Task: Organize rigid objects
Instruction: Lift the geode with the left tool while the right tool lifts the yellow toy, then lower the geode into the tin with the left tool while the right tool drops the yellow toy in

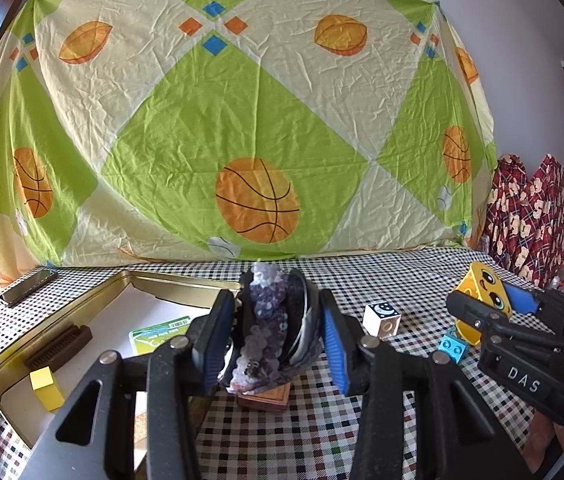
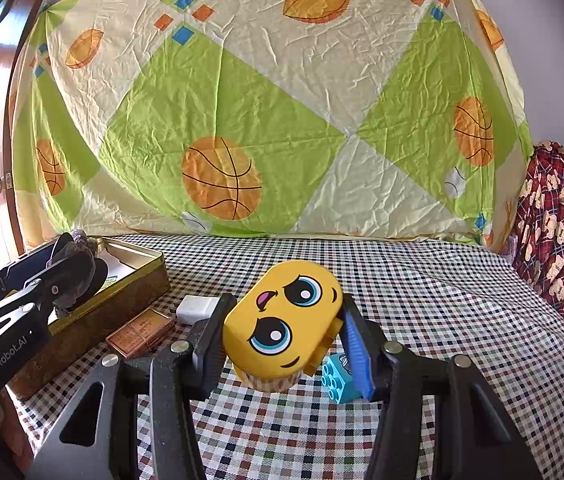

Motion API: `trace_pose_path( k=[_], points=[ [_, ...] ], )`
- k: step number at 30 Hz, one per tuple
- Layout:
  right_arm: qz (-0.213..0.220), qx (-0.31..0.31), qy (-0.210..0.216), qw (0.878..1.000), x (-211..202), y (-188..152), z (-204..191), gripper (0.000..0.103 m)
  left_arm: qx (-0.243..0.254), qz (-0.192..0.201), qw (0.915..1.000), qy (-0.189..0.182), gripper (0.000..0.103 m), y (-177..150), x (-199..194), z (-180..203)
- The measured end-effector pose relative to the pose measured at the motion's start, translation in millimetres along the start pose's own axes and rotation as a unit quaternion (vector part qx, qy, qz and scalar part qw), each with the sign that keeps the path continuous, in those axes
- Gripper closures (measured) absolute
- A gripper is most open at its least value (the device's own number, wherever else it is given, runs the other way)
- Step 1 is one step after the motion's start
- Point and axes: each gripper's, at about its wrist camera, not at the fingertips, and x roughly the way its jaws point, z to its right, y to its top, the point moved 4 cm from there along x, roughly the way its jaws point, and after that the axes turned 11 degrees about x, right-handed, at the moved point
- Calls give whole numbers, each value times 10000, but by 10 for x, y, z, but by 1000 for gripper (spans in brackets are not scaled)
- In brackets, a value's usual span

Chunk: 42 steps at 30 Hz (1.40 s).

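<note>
On the checked tablecloth (image 2: 441, 300): each gripper pinches one item, both lifted clear of the cloth.

Near edge, left side: left gripper (image 1: 278, 336) clamps a purple crystal rock (image 1: 266, 320), pads pressed on both flanks, held beside the right rim of the open gold tin (image 1: 82, 300); a small brown box (image 1: 268, 398) lies just below it. Right gripper (image 2: 282, 340) squeezes a yellow toy block with a cartoon face (image 2: 282, 320), tilted. A blue brick (image 2: 337, 380) lies just right of it on the cloth. Further in: white cube (image 1: 381, 319). Inside the tin: yellow block (image 1: 46, 388), brown comb (image 1: 58, 346), green card (image 1: 160, 334). Far left corner: dark flat bar (image 1: 28, 286).
</note>
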Motion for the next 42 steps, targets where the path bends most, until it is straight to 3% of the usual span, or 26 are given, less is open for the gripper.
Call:
trace_pose_path(
  k=[21, 42],
  points=[
    [241, -185, 233, 9993, -77, 11, -89, 49, -103, -4, 9999, 77, 61, -29, -73, -87],
    [293, -578, 574, 9962, -48, -7, -421, 49, -360, -59, 9993, 45, 61, -95, -154, -296]
  ],
)
